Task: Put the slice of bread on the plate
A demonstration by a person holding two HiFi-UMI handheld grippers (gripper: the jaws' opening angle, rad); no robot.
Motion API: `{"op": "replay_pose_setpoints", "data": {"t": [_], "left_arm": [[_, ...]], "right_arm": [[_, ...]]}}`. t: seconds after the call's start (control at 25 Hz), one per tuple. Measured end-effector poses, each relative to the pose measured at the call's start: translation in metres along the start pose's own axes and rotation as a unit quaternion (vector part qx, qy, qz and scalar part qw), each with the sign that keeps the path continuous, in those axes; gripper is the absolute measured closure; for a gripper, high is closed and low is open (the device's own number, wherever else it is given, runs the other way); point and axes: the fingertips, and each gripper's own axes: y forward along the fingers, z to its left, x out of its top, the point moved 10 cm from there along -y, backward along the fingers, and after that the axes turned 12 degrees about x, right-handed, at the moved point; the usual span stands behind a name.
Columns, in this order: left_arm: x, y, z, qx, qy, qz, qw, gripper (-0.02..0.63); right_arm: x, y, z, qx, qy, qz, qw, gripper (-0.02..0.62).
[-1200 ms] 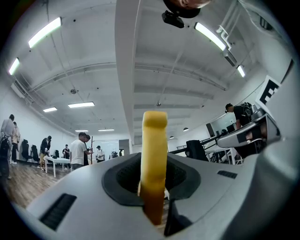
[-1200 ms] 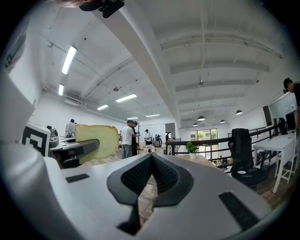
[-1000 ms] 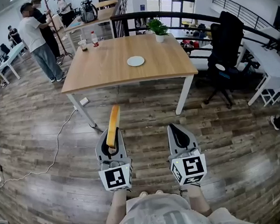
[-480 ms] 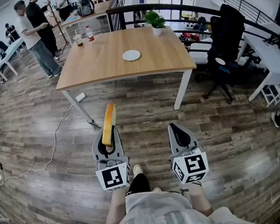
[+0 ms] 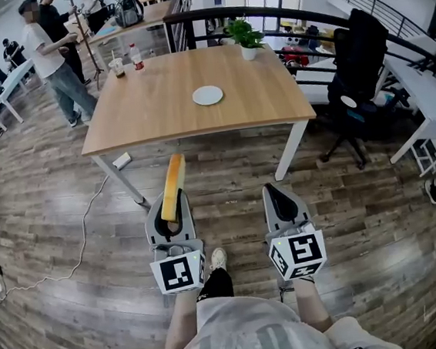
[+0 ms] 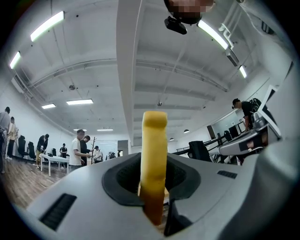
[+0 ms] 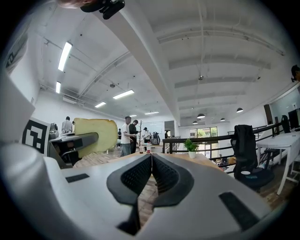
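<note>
The carrying step is in hand. The left tool (image 5: 170, 206) is clamped narrow on the slice of bread (image 5: 174, 184), which stands on edge between its jaws and sticks out past the tips. The slice is over the wooden floor (image 5: 225, 169), short of the surface. The right tool (image 5: 280, 194) is held beside the left one, jaws pressed together with nothing between them.

By my reading nothing has been placed yet. The next move calls for crossing the stretch of floor to the surface (image 5: 157, 114), then reaching the left tool over the near edge to the plate (image 5: 208, 95). The plate lies white and bare about the middle of the top, well in from every edge. Since the slice is held upright, it would need laying flat before the jaws let go.

The way ahead looks open, with bare floor between the tools and the near edge. One white leg (image 5: 117, 176) stands ahead to the left and another (image 5: 289, 148) ahead to the right. A cable (image 5: 85, 238) trails over the floor at the left, and a black chair (image 5: 351, 78) sits off the right end. Along the far side stand a potted plant (image 5: 246, 39), a cup (image 5: 118, 66) and a bottle (image 5: 137, 60), all well apart from the plate. People (image 5: 47, 56) stand beyond the far left corner
</note>
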Motion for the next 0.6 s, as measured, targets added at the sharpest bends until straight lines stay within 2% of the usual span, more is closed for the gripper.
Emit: {"op": "replay_pose_setpoints", "data": {"t": [0.6], "left_arm": [[-0.046,0.174,0.055,-0.014,-0.027,-0.006,0.9995,0.512]], "right_arm": [[0.018,0.167,-0.045,-0.021,-0.016,-0.001,1.0,0.578]]}}
